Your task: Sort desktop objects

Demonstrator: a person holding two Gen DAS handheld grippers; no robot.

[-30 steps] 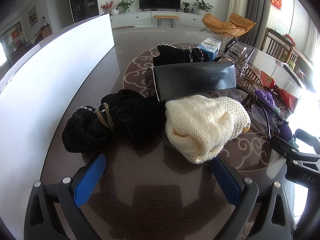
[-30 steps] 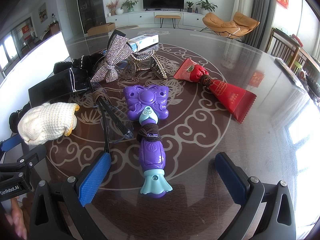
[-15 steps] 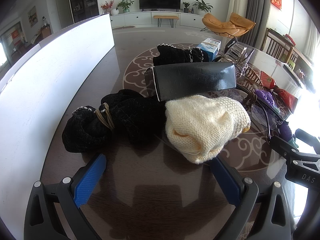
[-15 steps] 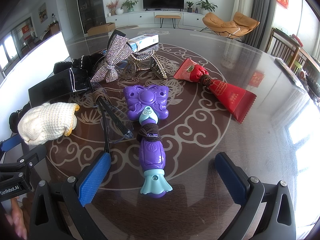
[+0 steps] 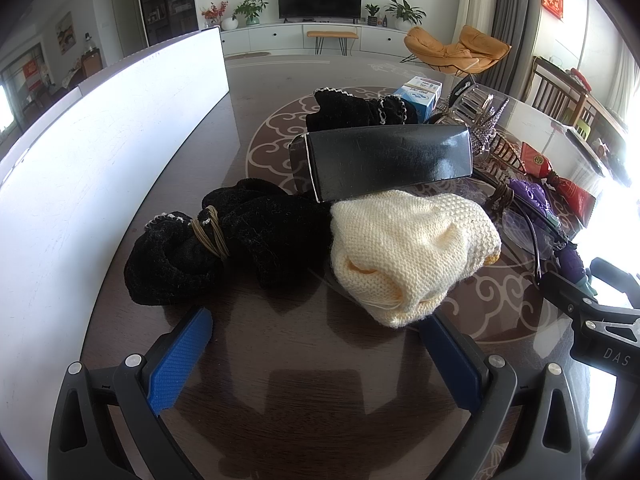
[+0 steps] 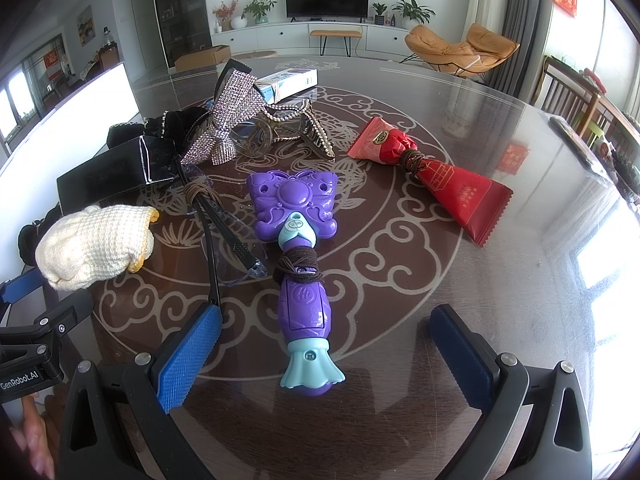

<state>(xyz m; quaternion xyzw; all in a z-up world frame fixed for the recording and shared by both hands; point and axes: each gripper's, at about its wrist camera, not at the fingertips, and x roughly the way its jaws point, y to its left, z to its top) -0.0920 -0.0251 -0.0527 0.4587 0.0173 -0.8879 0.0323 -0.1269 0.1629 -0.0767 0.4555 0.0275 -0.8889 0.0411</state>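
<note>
My left gripper (image 5: 316,356) is open and empty, just short of a cream knitted glove (image 5: 408,248) and a black fabric bundle tied with a band (image 5: 224,240). A black box (image 5: 388,160) lies behind the glove. My right gripper (image 6: 324,356) is open, with the base of a purple butterfly toy wand (image 6: 298,240) lying between its fingers. Clear safety glasses (image 6: 224,232) lie left of the wand, with the cream glove (image 6: 96,244) further left. A red snack packet (image 6: 448,180) lies to the right.
A white board (image 5: 92,152) runs along the table's left side. A rhinestone bow (image 6: 232,116), a decorated hair clip (image 6: 296,128), a blue-white box (image 6: 288,82) and another black bundle (image 5: 356,110) lie further back on the round glass-topped table (image 6: 520,280).
</note>
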